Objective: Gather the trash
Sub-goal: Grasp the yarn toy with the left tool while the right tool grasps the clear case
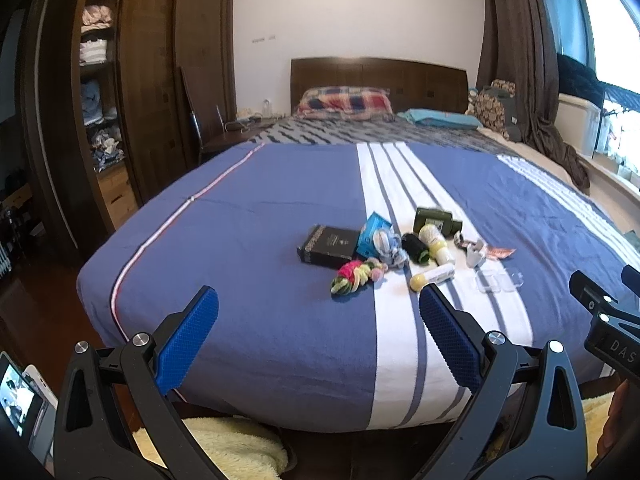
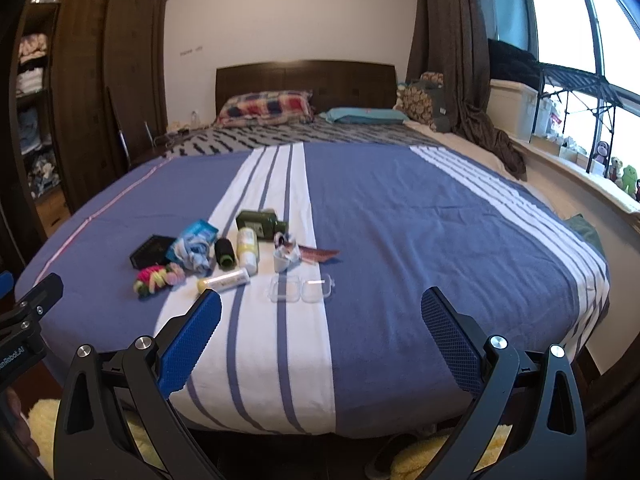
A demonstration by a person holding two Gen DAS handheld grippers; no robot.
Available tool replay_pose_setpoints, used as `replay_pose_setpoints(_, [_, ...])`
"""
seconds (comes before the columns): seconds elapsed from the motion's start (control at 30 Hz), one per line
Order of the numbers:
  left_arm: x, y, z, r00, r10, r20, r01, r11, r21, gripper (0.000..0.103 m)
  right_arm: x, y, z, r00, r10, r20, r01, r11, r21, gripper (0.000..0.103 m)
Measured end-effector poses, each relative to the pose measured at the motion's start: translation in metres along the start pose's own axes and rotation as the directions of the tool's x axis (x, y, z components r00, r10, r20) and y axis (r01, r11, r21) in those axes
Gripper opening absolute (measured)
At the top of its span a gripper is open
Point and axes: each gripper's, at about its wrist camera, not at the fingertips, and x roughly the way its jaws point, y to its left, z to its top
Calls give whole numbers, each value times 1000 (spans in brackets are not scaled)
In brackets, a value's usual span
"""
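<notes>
A cluster of small items lies on the blue-and-white striped bedspread. I see a black box, a blue packet, a pink-and-green hair tie bundle, a black spool, a dark green bottle, a yellow-capped tube, crumpled white trash with a red wrapper, and a clear plastic case. My left gripper is open, held above the bed's near edge short of the items. My right gripper is open too, with the clear case just beyond it.
A dark wooden wardrobe with open shelves stands at the left. Pillows lie by the headboard. A curtain and window sill with toys run along the right. A yellow fluffy rug lies below the bed's foot.
</notes>
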Motion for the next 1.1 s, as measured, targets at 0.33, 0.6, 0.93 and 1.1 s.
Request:
replay_pose_setpoints(0.33, [67, -1, -21, 991, -7, -135, 10, 1000, 21, 95, 58, -6, -16, 993, 29, -110, -26, 999, 30, 100])
replay_pose_setpoints(0.6, [101, -1, -32, 983, -30, -179, 37, 999, 35, 95, 95, 2, -24, 983, 61, -171, -56, 998, 31, 100])
replay_pose_setpoints(0.93, [148, -2, -32, 968, -70, -240, 80, 996, 33, 93, 130, 9, -30, 976, 54, -213, -51, 998, 19, 100])
replay_pose_setpoints(1.1, [167, -9, -25, 964, -103, -246, 116, 993, 37, 88, 140, 11, -22, 979, 43, -197, -40, 999, 19, 100])
